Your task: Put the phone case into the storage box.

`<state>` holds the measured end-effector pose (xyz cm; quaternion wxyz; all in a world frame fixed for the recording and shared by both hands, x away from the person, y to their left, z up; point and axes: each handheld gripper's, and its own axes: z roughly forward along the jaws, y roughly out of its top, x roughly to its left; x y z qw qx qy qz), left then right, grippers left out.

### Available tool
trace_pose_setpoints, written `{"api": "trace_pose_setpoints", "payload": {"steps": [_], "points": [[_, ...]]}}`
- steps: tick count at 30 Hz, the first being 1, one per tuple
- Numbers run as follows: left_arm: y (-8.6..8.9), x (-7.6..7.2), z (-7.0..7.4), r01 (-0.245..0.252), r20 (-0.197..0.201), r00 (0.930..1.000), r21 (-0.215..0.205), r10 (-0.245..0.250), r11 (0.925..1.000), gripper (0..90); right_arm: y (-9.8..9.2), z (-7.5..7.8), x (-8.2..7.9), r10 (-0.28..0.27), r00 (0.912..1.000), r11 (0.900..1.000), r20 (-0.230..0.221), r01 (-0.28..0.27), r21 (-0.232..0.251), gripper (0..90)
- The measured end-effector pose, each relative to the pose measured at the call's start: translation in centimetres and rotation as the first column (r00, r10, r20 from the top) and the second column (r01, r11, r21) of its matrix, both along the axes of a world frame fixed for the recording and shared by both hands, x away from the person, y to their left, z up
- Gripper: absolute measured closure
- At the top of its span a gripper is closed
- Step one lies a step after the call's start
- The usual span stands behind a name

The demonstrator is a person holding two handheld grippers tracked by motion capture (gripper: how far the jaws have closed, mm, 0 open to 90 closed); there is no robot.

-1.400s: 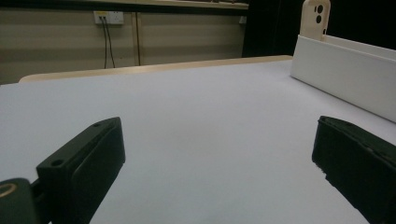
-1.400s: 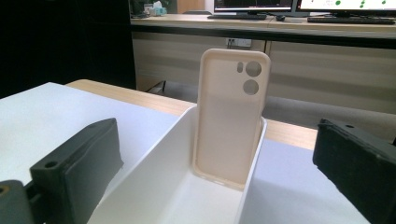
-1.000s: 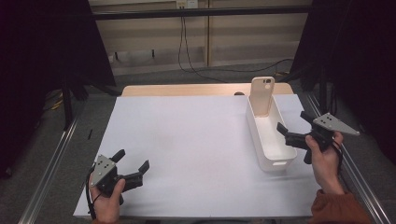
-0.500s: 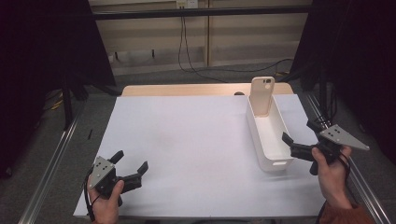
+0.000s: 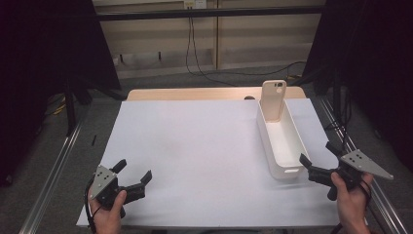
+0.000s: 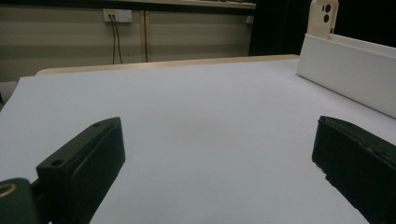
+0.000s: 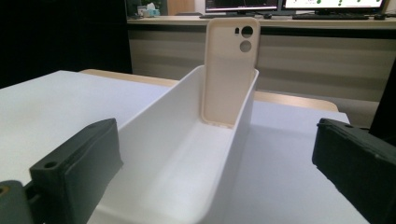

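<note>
White tabletop [image 5: 195,146] is carrying a bin [image 5: 280,141] at right, phone case [image 5: 272,100] leaning inside; both grippers' fingers are spreading wide, the left gripper [image 5: 132,174] at lower left, the right gripper [image 5: 317,157] at lower right

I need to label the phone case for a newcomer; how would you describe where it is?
On the white table sheet, find the long white bin at the right side. The phone case stands upright at its far end, beige, with camera cutouts near the top.
</note>
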<state>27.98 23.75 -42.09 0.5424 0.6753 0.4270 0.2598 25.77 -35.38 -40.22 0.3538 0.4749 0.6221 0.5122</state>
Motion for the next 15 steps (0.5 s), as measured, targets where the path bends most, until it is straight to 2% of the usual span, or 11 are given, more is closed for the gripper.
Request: {"api": "trace_pose_setpoints", "payload": {"steps": [3,6,9,11,15], "points": [[0.5,-0.2,-0.1,-0.011,0.000,0.9999,0.002,0.011,0.9999,2.8,-0.2,-0.5,-0.8,-0.017,0.9999,1.000,0.002,0.017,0.007,0.6],[0.6,-0.3,-0.2,-0.019,-0.012,0.9998,-0.009,0.018,0.9998,2.8,-0.4,-1.0,-1.5,-0.022,0.9996,1.000,-0.018,0.023,0.010,0.7],[0.4,-0.3,-0.2,-0.009,-0.007,0.9999,0.004,0.009,0.9999,2.8,-0.4,-1.8,-2.4,-0.027,0.9991,1.000,-0.033,0.028,0.006,0.5],[0.3,-0.4,-0.2,0.006,-0.008,0.9999,0.011,-0.006,0.9999,2.8,-0.4,-1.9,-2.5,-0.032,0.9990,0.999,-0.031,0.032,0.006,0.5],[0.2,-0.5,-0.2,0.004,-0.007,1.0000,0.015,-0.004,0.9999,2.8,-0.1,-2.5,-3.0,-0.024,0.9986,1.000,-0.046,0.024,-0.008,0.9]]}}
